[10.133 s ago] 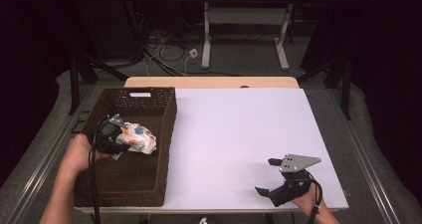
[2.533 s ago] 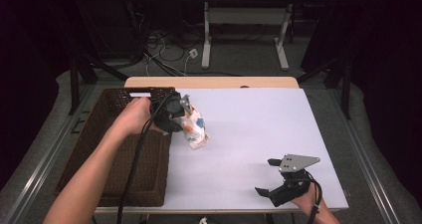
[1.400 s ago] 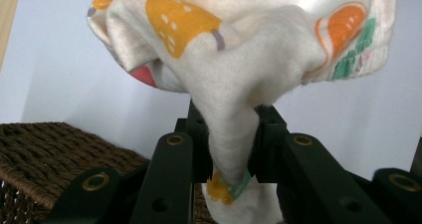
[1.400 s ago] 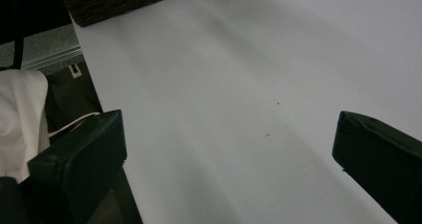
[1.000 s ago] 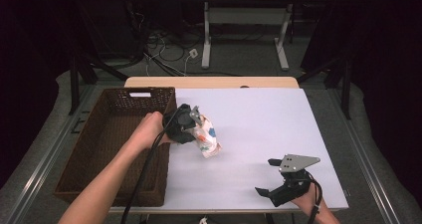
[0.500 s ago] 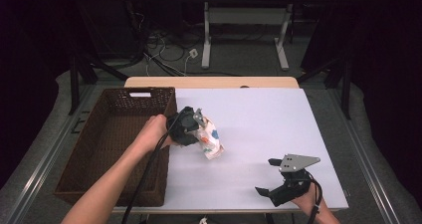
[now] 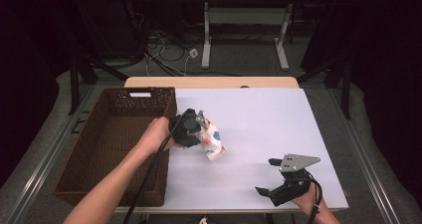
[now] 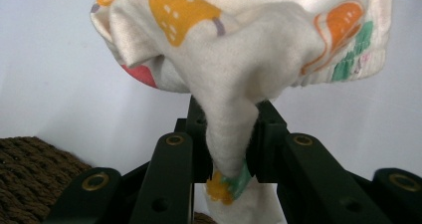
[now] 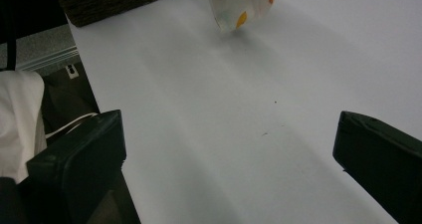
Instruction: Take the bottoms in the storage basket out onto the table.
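The left tool (image 7: 195, 129) is clamped on a bunched fold of a cream cloth (image 7: 211, 140) printed with orange mushrooms and other coloured shapes; in the left gripper view the two black jaws pinch the twisted neck of the cloth (image 8: 234, 134) between them, and the rest of the fabric billows out beyond the tips. In the high view the cloth hangs from that tool just past the right rim of the brown wicker basket (image 7: 114, 149), over the white worktop (image 7: 268, 119), with its lower end at or just above the surface; whether it touches cannot be told. The basket sits at nine o'clock on the worktop, the cloth a little left of centre. The right tool (image 7: 271, 190) rests low at about five o'clock, near the front edge and well apart from the cloth, its jaws spread wide with nothing but bare worktop between them in the right gripper view, where the cloth's tip (image 9: 239, 7) shows at twelve o'clock.
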Tool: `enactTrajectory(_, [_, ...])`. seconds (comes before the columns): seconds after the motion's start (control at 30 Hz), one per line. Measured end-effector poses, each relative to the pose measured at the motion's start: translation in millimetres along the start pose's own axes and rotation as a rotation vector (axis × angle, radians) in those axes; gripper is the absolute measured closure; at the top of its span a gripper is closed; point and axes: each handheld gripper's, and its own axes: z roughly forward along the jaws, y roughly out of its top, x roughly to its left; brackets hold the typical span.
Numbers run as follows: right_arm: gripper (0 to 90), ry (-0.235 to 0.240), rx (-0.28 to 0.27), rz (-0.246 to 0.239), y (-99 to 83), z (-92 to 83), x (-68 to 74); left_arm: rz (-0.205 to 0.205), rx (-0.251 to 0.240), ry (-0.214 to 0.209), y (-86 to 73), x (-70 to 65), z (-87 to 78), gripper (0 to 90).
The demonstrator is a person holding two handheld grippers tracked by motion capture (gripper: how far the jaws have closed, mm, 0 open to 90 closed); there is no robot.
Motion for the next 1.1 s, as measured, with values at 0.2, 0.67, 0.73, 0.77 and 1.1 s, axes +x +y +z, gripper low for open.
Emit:
enactTrajectory(0.2, [0.0, 0.003, 0.001, 0.001, 0.0, 0.2, -0.1, 0.005, 0.006, 0.002, 1.8, -0.2, 3.1, 74.8])
enactTrajectory(0.67, [0.0, 0.006, 0.004, 0.001, -0.1, 0.8, 0.1, -0.030, 0.055, -0.018, 2.9, 1.7, 16.7, 76.5])
enactTrajectory(0.73, [0.0, 0.004, 0.006, 0.000, -0.2, 0.8, 0.0, -0.031, 0.063, -0.014, 3.1, 1.1, 19.0, 76.6])
enactTrajectory(0.77, [0.0, 0.004, 0.006, 0.002, -0.1, 0.8, 0.2, -0.025, 0.070, -0.017, 3.4, 1.5, 19.8, 76.6])
enactTrajectory(1.1, [0.0, 0.006, 0.003, -0.002, -0.3, 0.4, -0.2, -0.037, 0.053, -0.024, 3.9, -1.6, 22.7, 66.6])
